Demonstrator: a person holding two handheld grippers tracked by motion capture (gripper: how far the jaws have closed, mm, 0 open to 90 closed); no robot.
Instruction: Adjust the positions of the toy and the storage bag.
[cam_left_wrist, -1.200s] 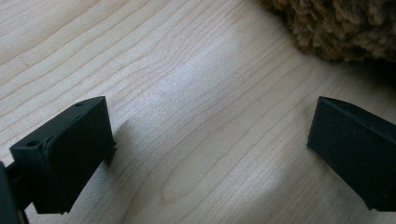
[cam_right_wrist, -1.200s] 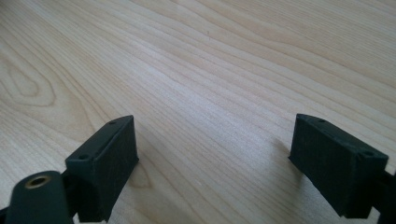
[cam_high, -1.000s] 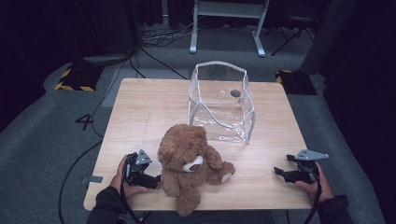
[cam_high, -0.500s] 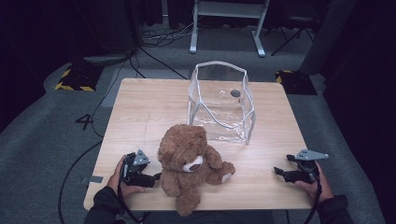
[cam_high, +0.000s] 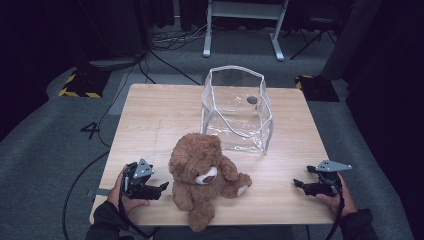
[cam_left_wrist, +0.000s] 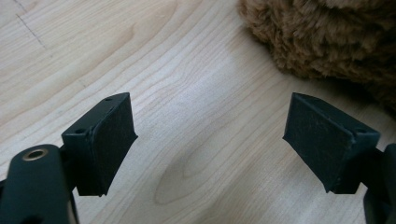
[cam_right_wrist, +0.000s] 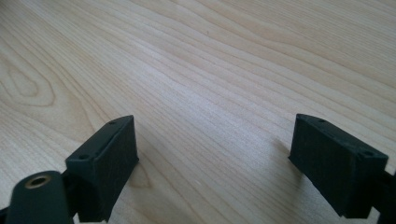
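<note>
1. My left gripper (cam_high: 161, 188) lies low near the table's (cam_high: 160, 120) near-left corner, jaws spread wide with nothing between them, pointing at the teddy bear (cam_high: 202, 175).
2. The bear sits slumped by the near edge, around its middle, just beside that gripper.
3. My right gripper (cam_high: 299, 184) rests near the near-right corner, jaws apart and empty, aimed left, well apart from the bear.
4. A clear plastic bag (cam_high: 236, 109) stands open behind the bear.

One brown teddy bear (cam_high: 202, 180), one clear plastic bag (cam_high: 235, 110), one wooden table (cam_high: 150, 120), two grippers.
</note>
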